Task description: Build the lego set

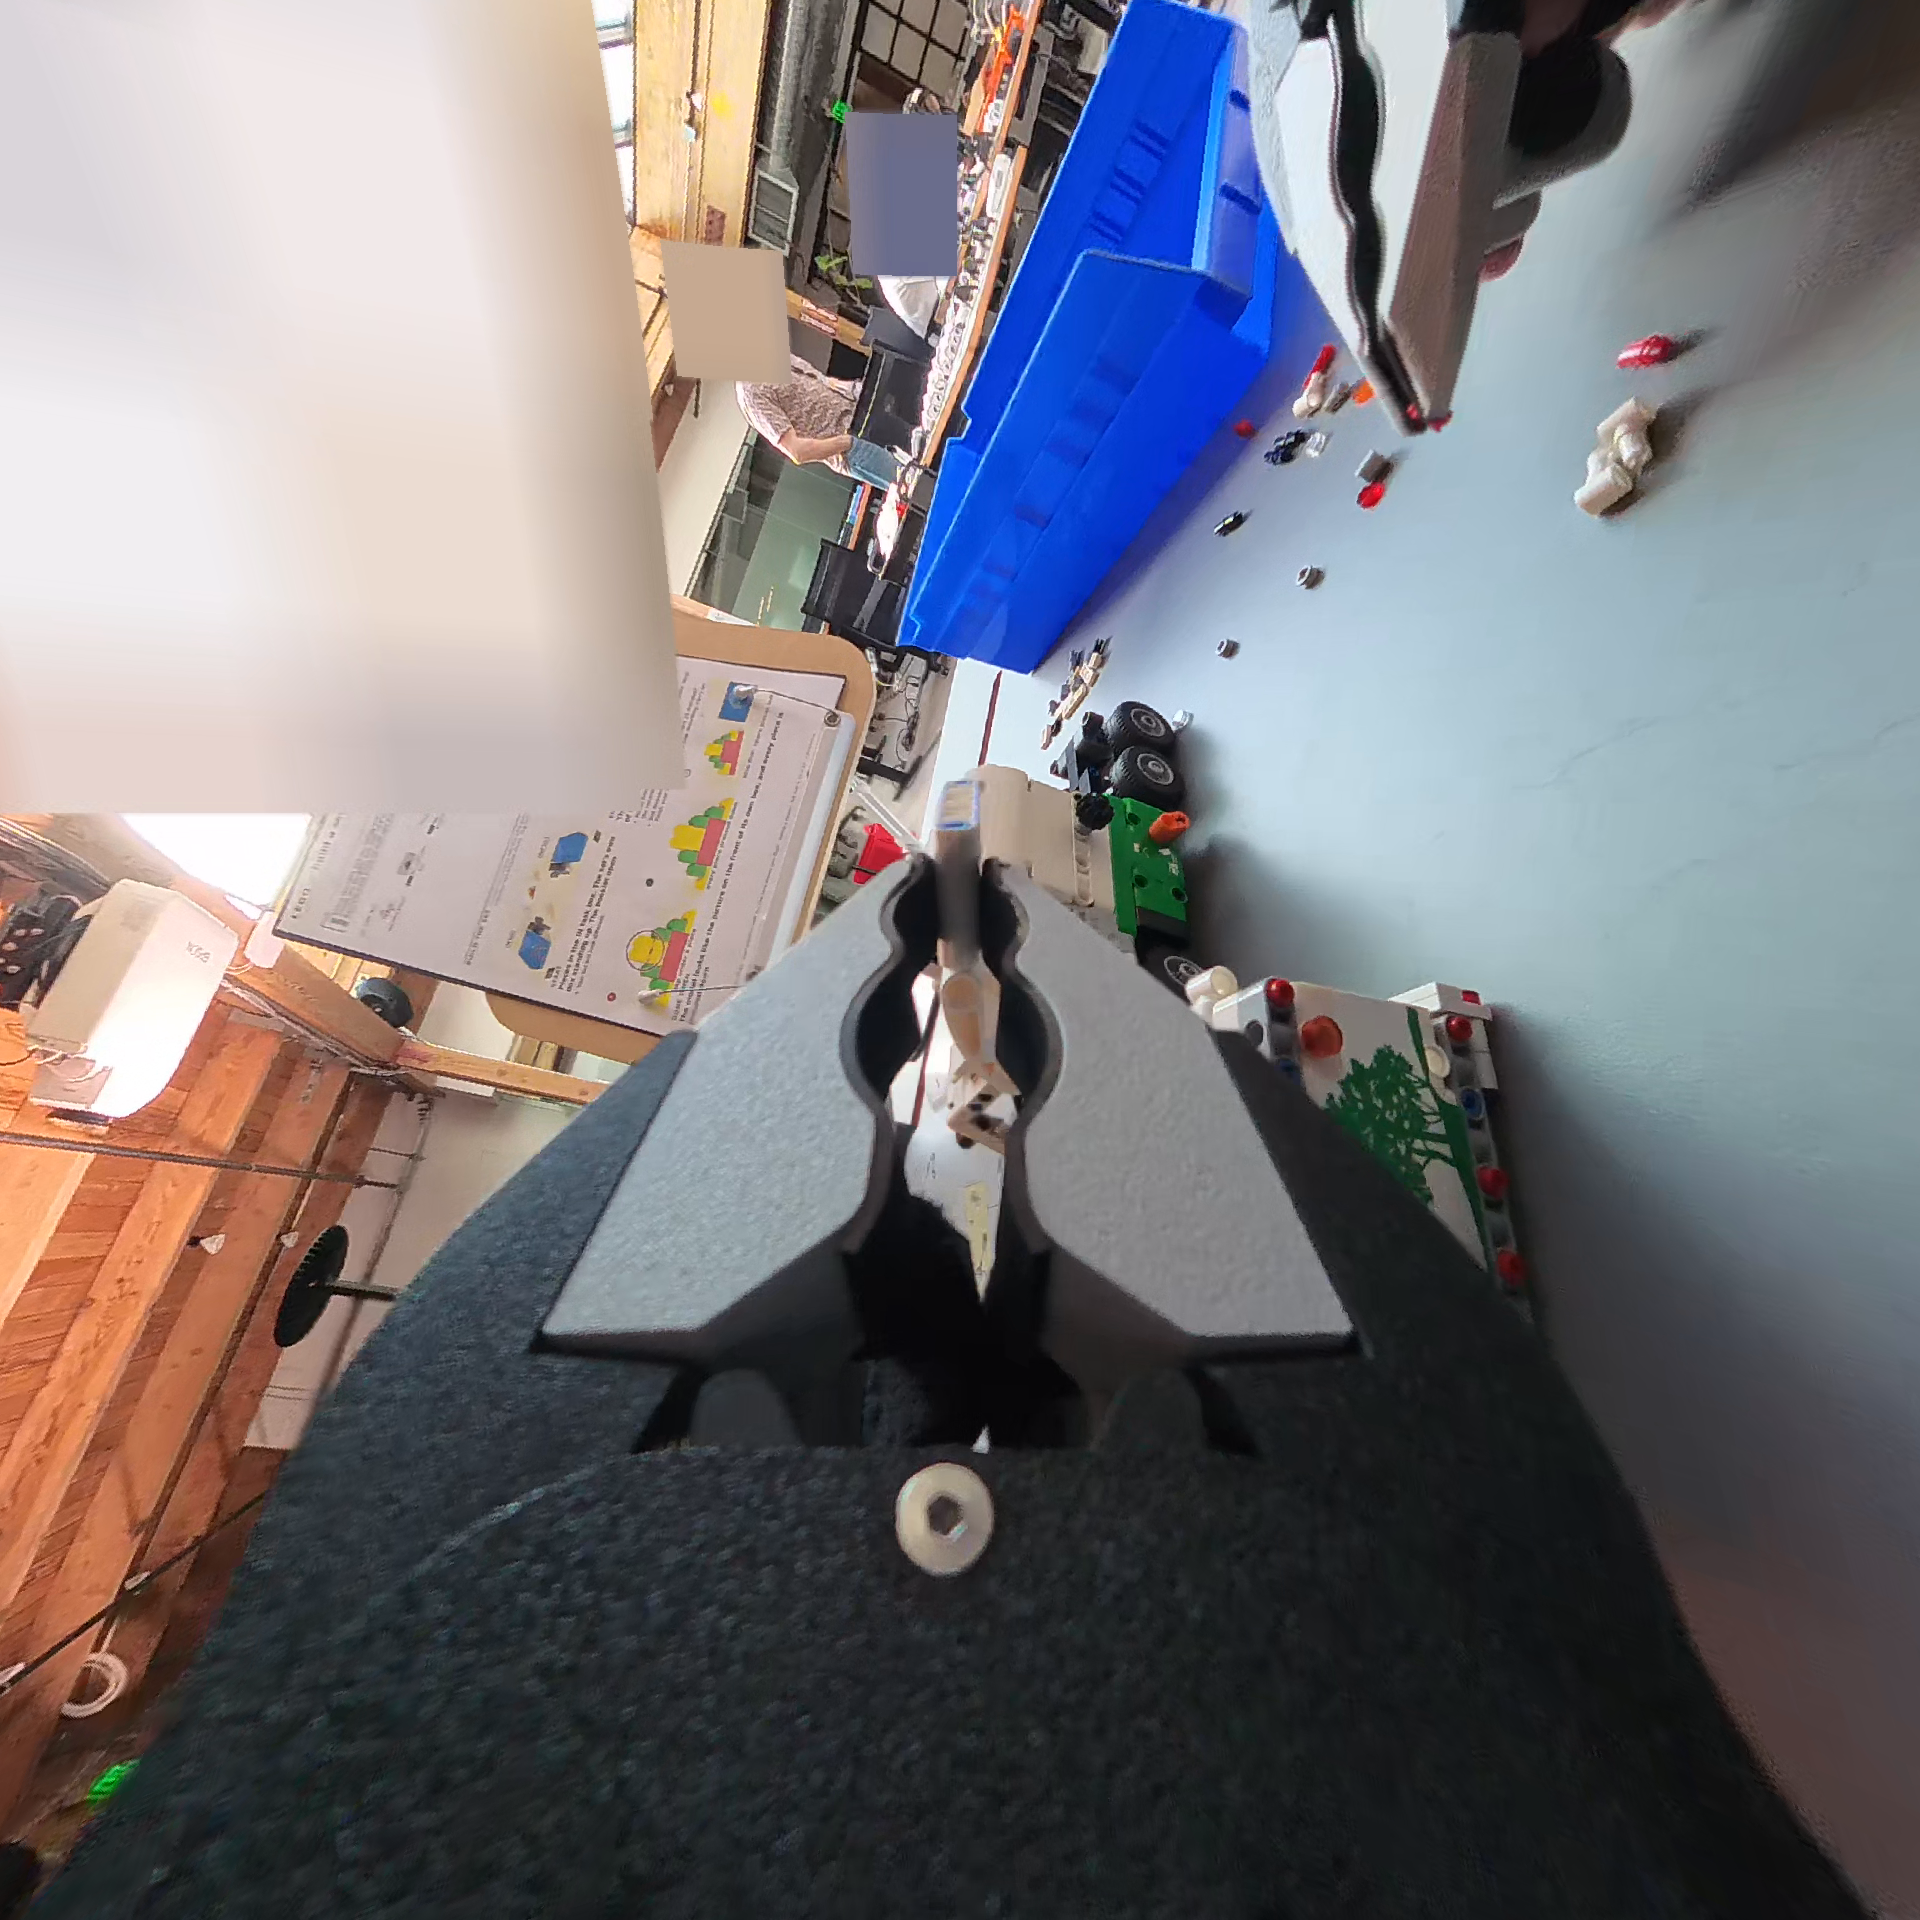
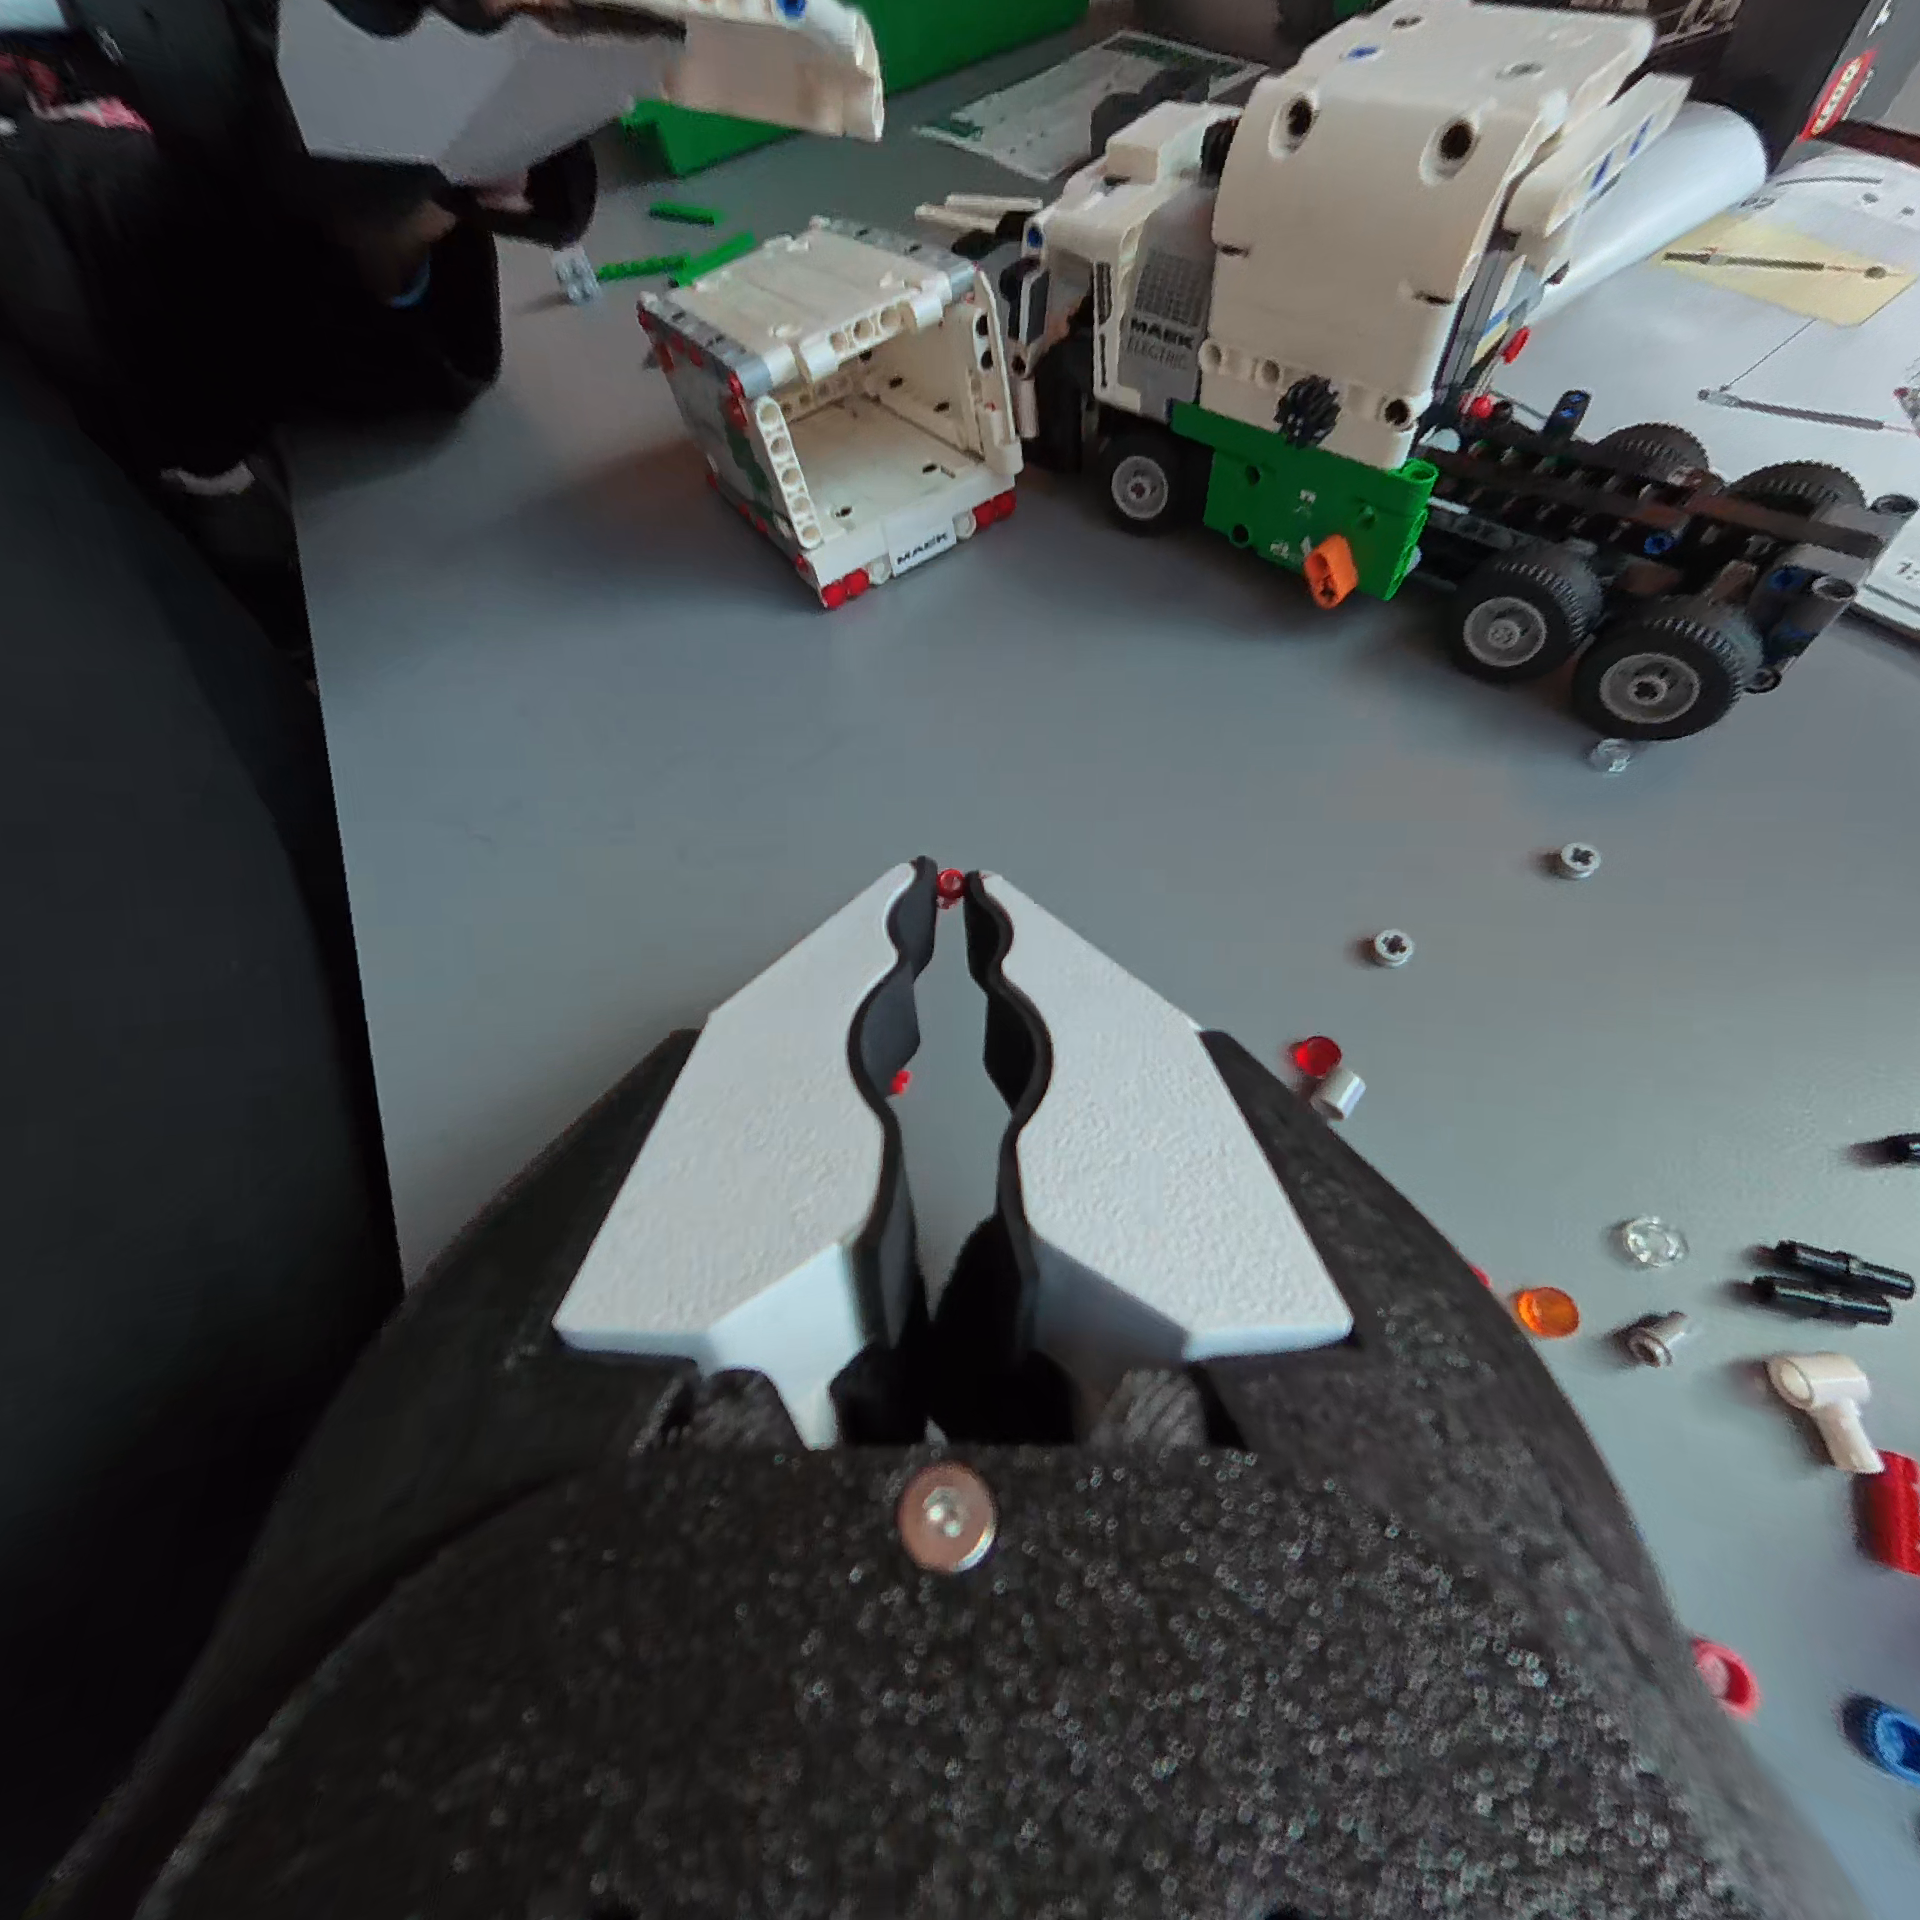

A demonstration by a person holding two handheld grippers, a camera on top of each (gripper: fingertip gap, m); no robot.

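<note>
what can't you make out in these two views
- Left wrist view: the white assembly clamped in the left gripper is mostly hidden by the fingers; its shape is unclear.
- Right wrist view: the red stud at the right gripper tips is too small to identify.
- The truck rear is cut off by the edge.

You worked at a smooth pale grey tabletop [image 2: 644, 727] in soft daylight. Behind it stood a large blue plastic bin [image 1: 1091, 416]. Farther off was a rounded wooden board carrying a white printed sheet [image 1: 623, 883]. Bare timber walls [image 1: 156, 1247] glowed orange beside a white wall-mounted box [image 1: 125, 997]. Long cluttered workbenches [image 1: 966, 208] ran across the workshop, past dark gridded windows [image 1: 935, 31].
</note>
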